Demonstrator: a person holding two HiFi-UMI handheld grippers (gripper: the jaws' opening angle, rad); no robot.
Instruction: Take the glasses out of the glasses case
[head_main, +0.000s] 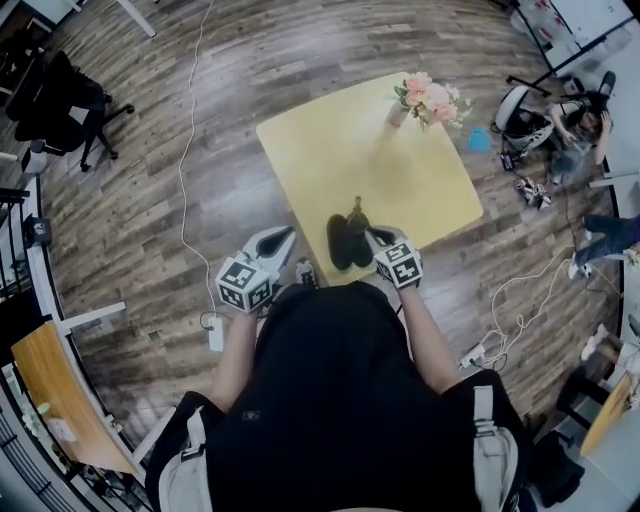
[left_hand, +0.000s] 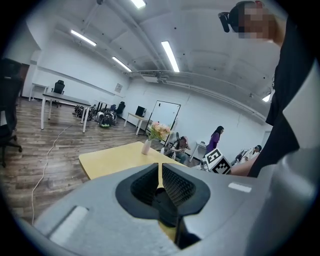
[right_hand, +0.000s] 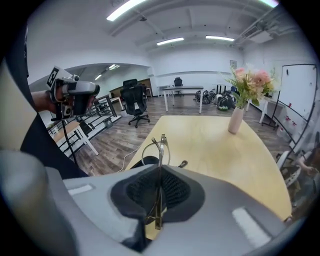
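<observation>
- The right gripper (right_hand: 160, 172) had its jaws closed on the glasses (right_hand: 158, 148), pinching the thin metal frame edge-on between the pads, with one lens rim standing up past the fingertips.
- The glasses were lifted above the near edge of the yellow table (head_main: 330, 140), just over the dark glasses case (head_main: 345, 243), which lay open on the tabletop right beside that gripper.
- I could not tell whether the glasses touched the case.
- The left gripper (left_hand: 160, 176) had its jaws pressed together with only a sliver of a gap between the pads, and it gripped nothing.
- From above, the left gripper (head_main: 283, 242) hung off the table's near corner, apart from the case.
- A vase of pink flowers (head_main: 428, 98) stood at the far side of the table, well apart from both grippers.
</observation>
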